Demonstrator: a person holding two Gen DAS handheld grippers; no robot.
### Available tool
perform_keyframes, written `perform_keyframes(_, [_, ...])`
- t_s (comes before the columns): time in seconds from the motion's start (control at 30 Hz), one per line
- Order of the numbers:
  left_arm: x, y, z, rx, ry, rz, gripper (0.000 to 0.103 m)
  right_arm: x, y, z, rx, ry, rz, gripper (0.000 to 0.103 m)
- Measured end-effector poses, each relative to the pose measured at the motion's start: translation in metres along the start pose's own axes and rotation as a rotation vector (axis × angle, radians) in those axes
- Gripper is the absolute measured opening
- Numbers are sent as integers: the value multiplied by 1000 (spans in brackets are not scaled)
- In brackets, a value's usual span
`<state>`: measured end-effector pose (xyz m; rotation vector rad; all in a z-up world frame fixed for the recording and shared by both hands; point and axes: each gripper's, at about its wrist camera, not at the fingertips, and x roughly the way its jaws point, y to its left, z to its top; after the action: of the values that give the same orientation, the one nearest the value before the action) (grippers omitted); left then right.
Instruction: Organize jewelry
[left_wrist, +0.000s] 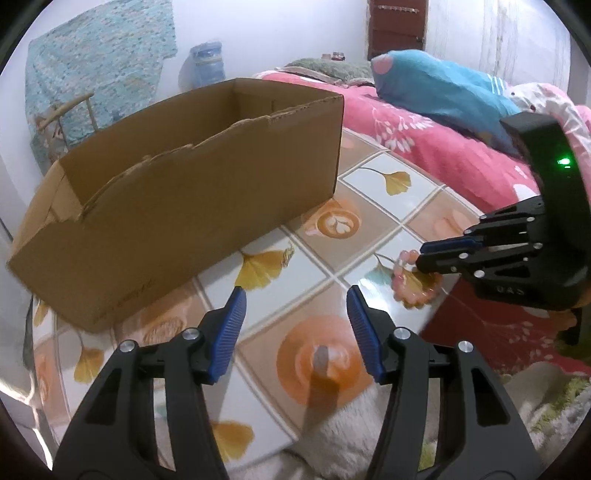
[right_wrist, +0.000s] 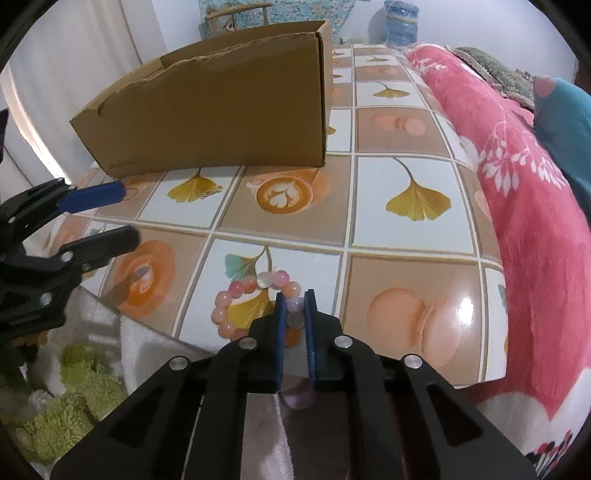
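Hand-held gripper (right_wrist: 294, 297) pinching bracelet (right_wrist: 236, 291) — box (right_wrist: 221, 110) beyond

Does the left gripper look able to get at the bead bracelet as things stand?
Probably not cleanly: the right gripper is already shut on the bead bracelet near the table edge and covers that side. The left gripper is open with bare tablecloth ahead.
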<state>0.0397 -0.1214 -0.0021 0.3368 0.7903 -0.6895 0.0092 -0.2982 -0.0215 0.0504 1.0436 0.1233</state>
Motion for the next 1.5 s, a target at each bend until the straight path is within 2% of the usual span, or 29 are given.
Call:
perform_keyframes(0.07, [11, 0, 6, 15, 6, 2, 46, 1, -1, 2, -4, -6, -8, 10])
perform_keyframes(0.13, [22, 1, 12, 19, 20, -7, 36, 2, -3, 3, 3, -10, -3, 10])
perform_keyframes(0.23, [37, 6, 19, 11, 42, -9, 27, 4, -8, 6, 13, -15, 3, 10])
perform_keyframes(0.43, [55, 12, 28, 3, 84, -17, 20, 7, -14, 13, 28, -25, 28, 10])
perform_keyframes(0.53, [61, 13, 28, 9, 106, -16, 11, 8, -16, 16, 26, -28, 39, 10])
perform_keyframes(0.7, [65, 14, 29, 21, 114, -24, 4, 9, -19, 17, 26, -26, 52, 10])
perform_keyframes(0.87, [63, 14, 28, 36, 105, -32, 0, 9, -19, 19, 23, -27, 53, 10])
perform_keyframes(1.13, [43, 1, 30, 94, 65, -40, 0, -3, -13, 19, 7, -60, 42, 10])
perform_keyframes(1.5, [-15, -1, 33, 91, -41, -3, 0, -43, -1, 22, -27, -162, 15, 10])
